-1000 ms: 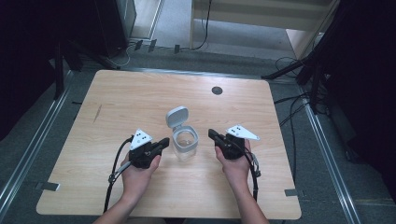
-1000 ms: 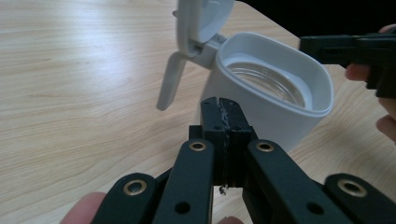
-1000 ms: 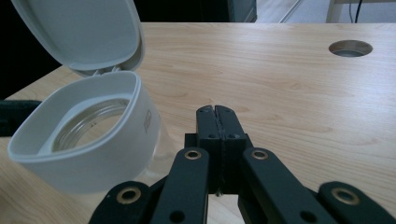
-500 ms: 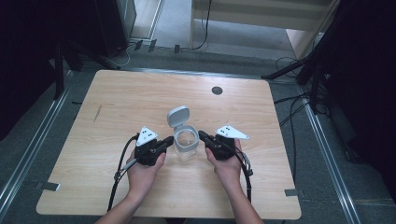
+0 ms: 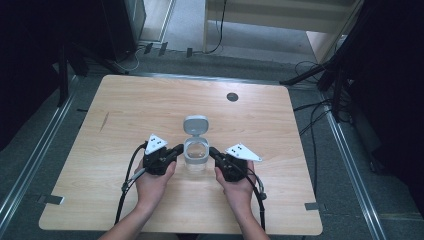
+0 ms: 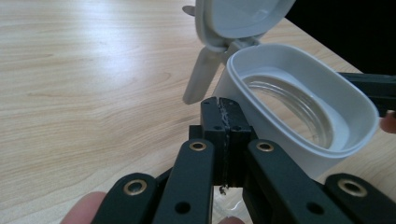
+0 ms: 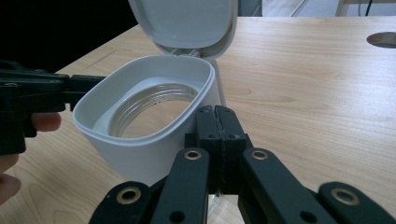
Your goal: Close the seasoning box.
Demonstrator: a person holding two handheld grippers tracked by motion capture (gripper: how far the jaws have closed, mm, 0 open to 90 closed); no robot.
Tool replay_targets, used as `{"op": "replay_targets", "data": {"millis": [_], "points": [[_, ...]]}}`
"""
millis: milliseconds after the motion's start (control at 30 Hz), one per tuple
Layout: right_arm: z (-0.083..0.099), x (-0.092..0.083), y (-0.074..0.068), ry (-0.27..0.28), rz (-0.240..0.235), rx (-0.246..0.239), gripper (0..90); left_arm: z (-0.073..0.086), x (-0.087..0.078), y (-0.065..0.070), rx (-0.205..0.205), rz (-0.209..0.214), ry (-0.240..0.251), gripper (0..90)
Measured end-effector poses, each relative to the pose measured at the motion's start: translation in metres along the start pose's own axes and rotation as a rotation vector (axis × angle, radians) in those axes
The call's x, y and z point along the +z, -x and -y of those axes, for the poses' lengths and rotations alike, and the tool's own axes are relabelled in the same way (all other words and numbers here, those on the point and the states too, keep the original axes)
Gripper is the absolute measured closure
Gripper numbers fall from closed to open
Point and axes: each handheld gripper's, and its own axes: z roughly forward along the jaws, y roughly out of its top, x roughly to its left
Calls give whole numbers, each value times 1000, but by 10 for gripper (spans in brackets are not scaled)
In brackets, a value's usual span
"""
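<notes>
A white container (image 5: 196, 155) with a clear inner jar stands at the table's near middle, its hinged lid (image 5: 195, 125) flipped open toward the back. My left gripper (image 5: 176, 150) is shut, and its tip rests at the container's left wall. My right gripper (image 5: 214, 151) is shut too, its tip at the right wall. In the left gripper view the closed jaws (image 6: 223, 109) meet just beside the container (image 6: 303, 116), below the raised lid (image 6: 238, 18). In the right gripper view the closed jaws (image 7: 218, 119) sit by the container (image 7: 144, 140), with the left gripper (image 7: 46, 91) on its far side.
The wooden table (image 5: 150, 105) has a round cable hole (image 5: 231, 96) at the back right. Metal rails run along both sides of the table. Cables and dark equipment lie on the floor beyond the far edge.
Both grippers have moved inward from either side and now flank the container closely. The container has not moved and its lid stays open.
</notes>
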Motion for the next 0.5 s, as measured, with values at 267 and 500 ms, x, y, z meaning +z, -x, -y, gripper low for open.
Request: {"op": "replay_targets", "data": {"millis": [267, 500], "points": [[-5, 0, 2, 13, 3, 0, 900, 4, -9, -12, -20, 0, 58, 784], [-39, 12, 23, 27, 2, 19, 900, 33, -53, -82, -86, -95, 85, 419]]}}
